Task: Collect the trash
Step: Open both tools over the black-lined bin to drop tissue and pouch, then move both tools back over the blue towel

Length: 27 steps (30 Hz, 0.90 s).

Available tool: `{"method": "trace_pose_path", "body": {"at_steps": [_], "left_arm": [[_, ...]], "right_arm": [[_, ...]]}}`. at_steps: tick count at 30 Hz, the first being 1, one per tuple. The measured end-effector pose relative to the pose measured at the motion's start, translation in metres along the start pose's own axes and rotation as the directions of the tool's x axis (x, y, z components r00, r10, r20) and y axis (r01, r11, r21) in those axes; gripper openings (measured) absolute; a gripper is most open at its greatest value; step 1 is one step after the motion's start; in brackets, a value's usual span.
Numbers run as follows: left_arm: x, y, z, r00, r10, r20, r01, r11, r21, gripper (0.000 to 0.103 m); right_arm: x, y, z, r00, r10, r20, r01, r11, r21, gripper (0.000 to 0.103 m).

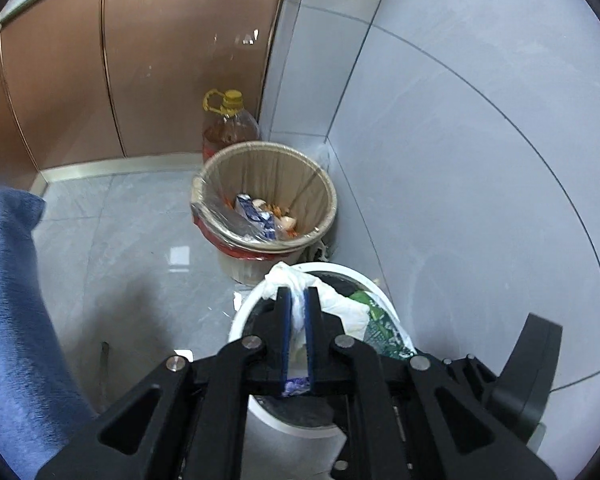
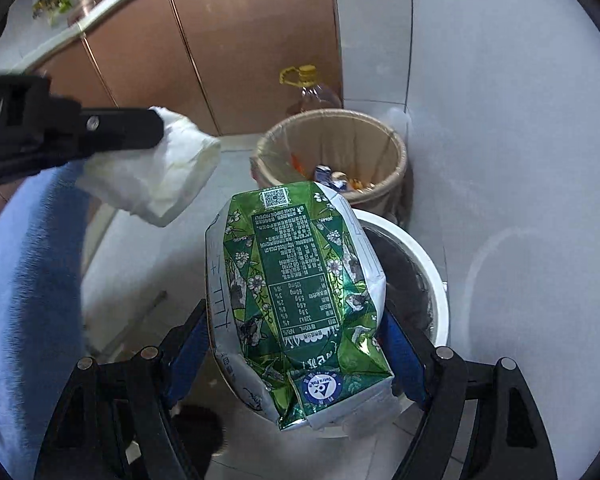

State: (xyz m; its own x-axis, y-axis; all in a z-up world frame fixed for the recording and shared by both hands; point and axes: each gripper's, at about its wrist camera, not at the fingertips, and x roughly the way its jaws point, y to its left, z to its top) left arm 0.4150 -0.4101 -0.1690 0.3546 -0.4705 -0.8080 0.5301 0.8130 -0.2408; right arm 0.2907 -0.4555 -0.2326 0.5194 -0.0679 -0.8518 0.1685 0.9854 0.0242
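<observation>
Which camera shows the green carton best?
The right wrist view: the carton fills the middle, held between the right gripper's fingers, its print readable. The left wrist view shows only a green sliver behind the tissue.

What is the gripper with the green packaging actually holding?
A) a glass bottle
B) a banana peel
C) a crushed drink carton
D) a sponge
C: the right gripper is clamped on a crumpled green carton printed with a nutrition table and a carton-maker's logo.
</observation>
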Motion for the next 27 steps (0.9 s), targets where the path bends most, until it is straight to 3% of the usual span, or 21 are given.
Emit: {"method": "trace_pose_path", "body": {"at_steps": [4, 5, 14, 27], "left_arm": [[0.008, -0.001, 0.001, 0.999, -0.045, -0.025, 0.044, 0.999, -0.031, 0.038], [0.007, -0.002, 0.001, 0.998, -0.051, -0.024, 0.050, 0.998, -0.036, 0.041], [-0.019, -0.011, -0.001, 0.999, -0.042, 0.018, 0.042, 0.999, -0.009, 0.041], [-0.118, 0.010, -0.031, 0.984, 0.064, 0.164, -0.062, 0.998, -0.016, 0.041]], "right_arm": [[0.005, -0.004, -0.004, 0.999, -0.027, -0.024, 0.027, 1.000, 0.005, 0.084], [0.005, -0.004, -0.005, 0.999, -0.032, -0.027, 0.032, 0.999, 0.000, 0.085], [-0.018, 0.005, -0.012, 0.999, -0.046, 0.006, 0.046, 0.999, -0.015, 0.087], [-0.079, 0.039, -0.021, 0.993, -0.057, 0.100, 0.057, 0.998, -0.004, 0.096]]}}
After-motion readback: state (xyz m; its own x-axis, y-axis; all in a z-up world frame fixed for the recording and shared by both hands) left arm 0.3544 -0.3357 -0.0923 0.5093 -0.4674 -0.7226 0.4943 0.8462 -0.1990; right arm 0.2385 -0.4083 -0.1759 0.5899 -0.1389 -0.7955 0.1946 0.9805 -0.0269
